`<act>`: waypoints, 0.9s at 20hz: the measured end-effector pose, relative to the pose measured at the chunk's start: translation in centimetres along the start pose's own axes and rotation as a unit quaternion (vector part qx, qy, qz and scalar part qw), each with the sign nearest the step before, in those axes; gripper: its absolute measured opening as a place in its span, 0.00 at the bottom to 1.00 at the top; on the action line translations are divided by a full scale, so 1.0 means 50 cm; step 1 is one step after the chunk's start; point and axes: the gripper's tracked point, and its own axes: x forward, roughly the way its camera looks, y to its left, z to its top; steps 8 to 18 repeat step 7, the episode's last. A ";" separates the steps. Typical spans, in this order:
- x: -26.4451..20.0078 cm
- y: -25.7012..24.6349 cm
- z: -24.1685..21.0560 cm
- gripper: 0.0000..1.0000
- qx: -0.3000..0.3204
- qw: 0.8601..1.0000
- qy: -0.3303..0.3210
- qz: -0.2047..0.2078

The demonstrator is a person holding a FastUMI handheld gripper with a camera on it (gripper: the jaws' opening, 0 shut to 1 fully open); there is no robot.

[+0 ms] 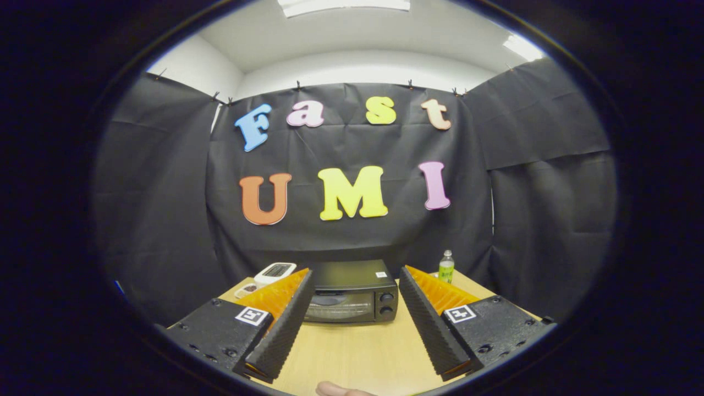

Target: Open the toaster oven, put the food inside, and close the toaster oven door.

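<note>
On your left, a white digital scale (275, 270) sits on the light wooden desk (357, 352) beside a small dish of food (246, 290). Your gripper (356, 281) hangs with fingers wide apart, holding nothing — between them, beyond the tips, stands the black toaster oven (352, 291), door closed. Right of it — a small green-labelled bottle (446, 267).

Single fisheye cam on the gripper (352, 300), looking fwd along its spread fingers, raised above the wooden table (357, 352), facing the closed toaster oven (352, 300) at the far end, some way off
</note>
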 end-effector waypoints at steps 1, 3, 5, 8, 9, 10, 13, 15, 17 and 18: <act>-0.001 0.000 0.001 1.00 -0.001 1.000 -0.001 0.000; -0.003 0.002 -0.004 1.00 -0.002 1.000 0.000 0.003; -0.006 0.005 -0.004 1.00 -0.001 1.000 0.000 0.006; -0.011 0.007 0.001 1.00 -0.002 1.000 -0.004 0.008; -0.011 0.007 0.001 1.00 -0.002 1.000 -0.004 0.008; -0.011 0.007 0.001 1.00 -0.002 1.000 -0.004 0.008; -0.011 0.007 0.001 1.00 -0.002 1.000 -0.004 0.008; -0.011 0.007 0.001 1.00 -0.002 1.000 -0.004 0.008; -0.011 0.007 0.001 1.00 -0.002 1.000 -0.004 0.008; -0.011 0.007 0.001 1.00 -0.002 1.000 -0.004 0.008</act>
